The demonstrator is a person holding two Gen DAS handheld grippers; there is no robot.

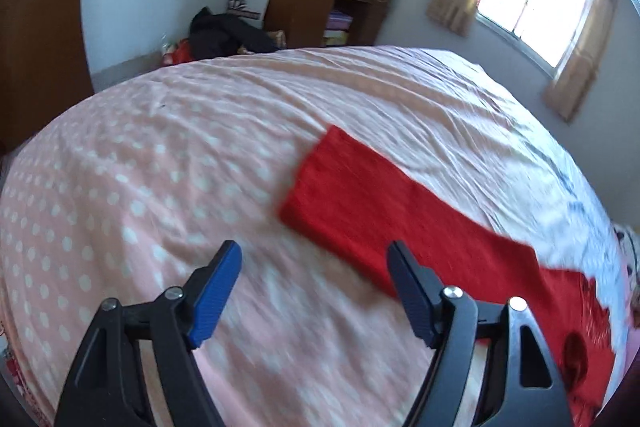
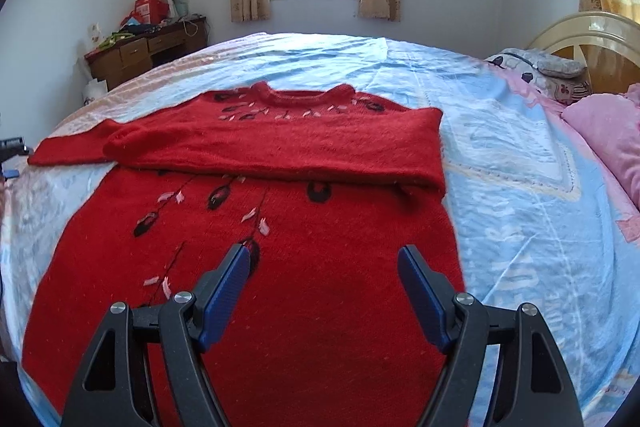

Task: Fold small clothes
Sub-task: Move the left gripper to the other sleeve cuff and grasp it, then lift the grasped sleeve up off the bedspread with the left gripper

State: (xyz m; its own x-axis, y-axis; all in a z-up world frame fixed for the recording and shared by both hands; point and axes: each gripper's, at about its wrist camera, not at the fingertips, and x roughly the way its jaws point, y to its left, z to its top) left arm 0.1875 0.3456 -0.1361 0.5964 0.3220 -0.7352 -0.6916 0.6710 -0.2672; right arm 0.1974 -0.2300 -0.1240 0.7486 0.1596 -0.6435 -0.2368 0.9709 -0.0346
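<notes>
Lying face up on the bed, the red sweater has one sleeve already folded across the chest, just below the neckline. The other sleeve stretches straight out to the side over the pink dotted sheet.

Both tools are empty. The left gripper hovers over the sheet with its fingers spread wide, the outstretched sleeve just beside its inner finger. The right gripper hangs above the lower body of the sweater, fingers likewise parted and nothing between them.

From where I stand the knit looks thick, soft and a little fuzzy, so I expect it to be light but floppy: it should drape and sag when lifted and cling slightly to the bedding instead of sliding. Pinching a single layer near the cuff of the loose sleeve seems the sensible place for the left side to take hold. The hem corners would suit the right, I think.
</notes>
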